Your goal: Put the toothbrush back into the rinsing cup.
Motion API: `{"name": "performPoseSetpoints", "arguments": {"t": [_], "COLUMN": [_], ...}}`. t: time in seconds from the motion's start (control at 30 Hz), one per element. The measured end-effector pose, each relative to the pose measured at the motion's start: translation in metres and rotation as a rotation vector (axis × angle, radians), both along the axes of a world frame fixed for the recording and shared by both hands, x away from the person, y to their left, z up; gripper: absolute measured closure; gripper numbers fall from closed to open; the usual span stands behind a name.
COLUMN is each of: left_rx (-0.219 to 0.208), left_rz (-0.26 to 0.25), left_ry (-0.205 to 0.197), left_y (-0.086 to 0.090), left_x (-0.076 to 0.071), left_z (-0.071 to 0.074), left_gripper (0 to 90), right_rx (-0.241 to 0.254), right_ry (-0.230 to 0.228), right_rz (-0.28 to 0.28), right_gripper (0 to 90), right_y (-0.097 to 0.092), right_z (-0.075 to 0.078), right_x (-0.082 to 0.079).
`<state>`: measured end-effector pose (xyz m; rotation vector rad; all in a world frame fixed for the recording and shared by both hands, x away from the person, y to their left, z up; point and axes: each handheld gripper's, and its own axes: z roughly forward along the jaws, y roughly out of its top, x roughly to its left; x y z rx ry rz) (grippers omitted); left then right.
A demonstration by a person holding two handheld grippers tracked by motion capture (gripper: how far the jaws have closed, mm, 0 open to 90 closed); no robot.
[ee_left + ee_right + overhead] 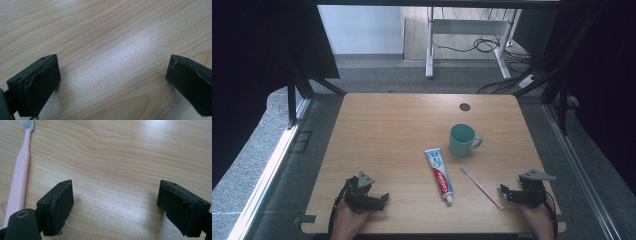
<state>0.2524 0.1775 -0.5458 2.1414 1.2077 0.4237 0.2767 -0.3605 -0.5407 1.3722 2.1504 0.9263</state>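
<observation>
high view: right gripper (507, 192) jaws wide, empty, just beside pink toothbrush (482, 187) lying on table (382, 125). left gripper (379, 199) jaws wide, empty, well apart. likely step: grasp toothbrush; straddle ribbed handle squarely, jaws across shaft, lower to wood before closing.

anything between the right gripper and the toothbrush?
No. In the high view only bare table separates the right gripper from the pink toothbrush; the right gripper view shows the same.
</observation>
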Motion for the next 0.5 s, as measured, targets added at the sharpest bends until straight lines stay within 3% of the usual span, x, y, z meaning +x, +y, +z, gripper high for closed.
{"name": "performPoseSetpoints", "arguments": {"t": [0.5], "left_rx": [0.001], "left_rz": [0.009], "left_ry": [0.000], "left_y": [-0.0009], "left_x": [-0.0003], "left_z": [0.0001], "left_gripper": [0.0], "right_rx": [-0.001], "right_ry": [-0.001], "right_rz": [0.004], "right_gripper": [12.7], "right_y": [0.0001], "right_z": [-0.0001], "right_x": [0.0000]}}
